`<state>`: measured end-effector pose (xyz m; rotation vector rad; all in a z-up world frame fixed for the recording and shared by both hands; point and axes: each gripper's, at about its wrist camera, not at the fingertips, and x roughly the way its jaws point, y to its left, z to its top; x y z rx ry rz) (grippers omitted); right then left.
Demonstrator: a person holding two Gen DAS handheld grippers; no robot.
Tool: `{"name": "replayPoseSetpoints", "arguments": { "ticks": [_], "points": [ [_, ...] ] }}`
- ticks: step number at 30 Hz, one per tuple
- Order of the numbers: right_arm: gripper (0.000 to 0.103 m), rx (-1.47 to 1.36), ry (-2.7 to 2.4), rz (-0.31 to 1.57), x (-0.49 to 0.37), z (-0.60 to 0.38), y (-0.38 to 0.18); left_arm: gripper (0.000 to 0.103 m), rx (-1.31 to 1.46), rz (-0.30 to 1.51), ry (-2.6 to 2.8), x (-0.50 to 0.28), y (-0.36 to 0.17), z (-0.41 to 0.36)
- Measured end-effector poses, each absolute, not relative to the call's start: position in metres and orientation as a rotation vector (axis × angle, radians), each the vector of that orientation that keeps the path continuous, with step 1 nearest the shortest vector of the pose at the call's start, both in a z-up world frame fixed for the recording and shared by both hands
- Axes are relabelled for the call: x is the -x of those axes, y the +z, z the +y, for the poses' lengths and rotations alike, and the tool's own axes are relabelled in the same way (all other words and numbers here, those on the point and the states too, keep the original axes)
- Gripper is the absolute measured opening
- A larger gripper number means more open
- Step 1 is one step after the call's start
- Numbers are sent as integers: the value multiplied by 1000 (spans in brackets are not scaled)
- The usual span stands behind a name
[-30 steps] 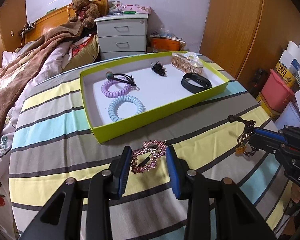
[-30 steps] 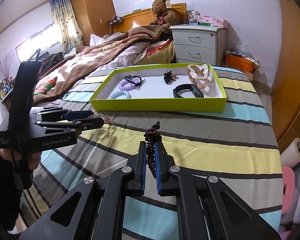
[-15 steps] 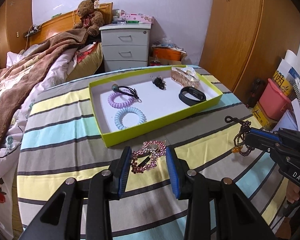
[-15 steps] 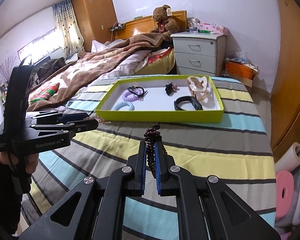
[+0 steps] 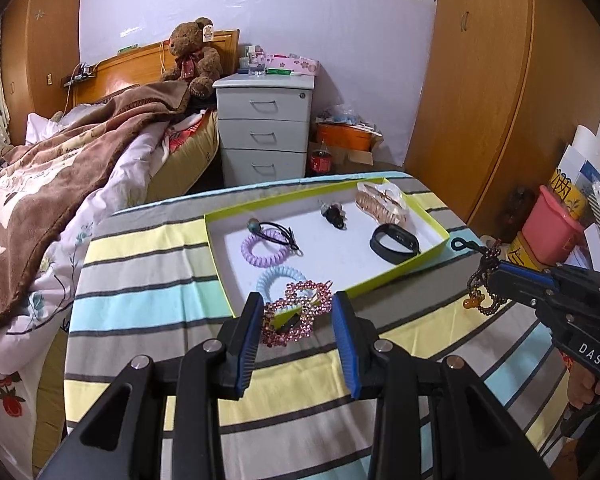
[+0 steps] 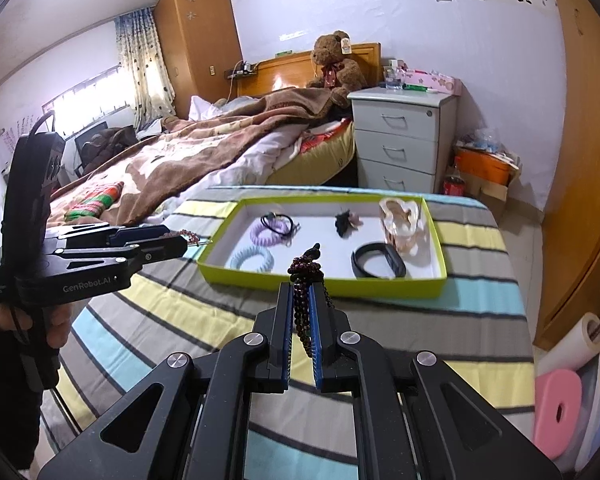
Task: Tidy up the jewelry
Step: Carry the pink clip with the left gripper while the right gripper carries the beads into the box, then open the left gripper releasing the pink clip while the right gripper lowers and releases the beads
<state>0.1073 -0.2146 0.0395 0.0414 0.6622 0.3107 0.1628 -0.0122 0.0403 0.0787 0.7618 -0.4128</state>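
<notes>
My left gripper (image 5: pixel 296 300) is shut on a pink rhinestone hair clip (image 5: pixel 292 312) and holds it above the striped cloth, just in front of the green tray (image 5: pixel 396 276). In the right wrist view the left gripper (image 6: pixel 180 240) hangs at the left with the clip (image 6: pixel 190 235) sticking out of its tip. My right gripper (image 6: pixel 303 288) is shut on a dark bead bracelet (image 6: pixel 304 268), whose beads hang between the pads. From the left wrist view the right gripper (image 5: pixel 496 270) sits at the right with the bracelet (image 5: pixel 480 284) dangling below it.
The tray (image 6: pixel 324 282) holds a purple coil tie (image 5: pixel 265 254), a blue coil tie (image 6: pixel 252 260), a black band (image 5: pixel 394 243), a black flower clip (image 6: pixel 345 222) and a beige claw clip (image 6: pixel 402 220). A bed lies to the left, with drawers (image 5: pixel 264 132) behind. A wardrobe stands to the right.
Both grippers have risen above the striped cloth with the clip and the bracelet still in them. The tray now sits lower and farther off in both views.
</notes>
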Motion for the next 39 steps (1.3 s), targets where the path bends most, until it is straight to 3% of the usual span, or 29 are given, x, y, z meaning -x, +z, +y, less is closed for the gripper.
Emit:
{"name": "replayPoseSetpoints", "arguments": {
  "ticks": [19,39],
  "points": [
    [8,-25,348,688,-196,-209,51,37,-46,749,-395,-204,49,-9],
    [8,44,350,862,-260,-192,-17,37,-40,871,-410,-237,-7,-30]
  ]
}}
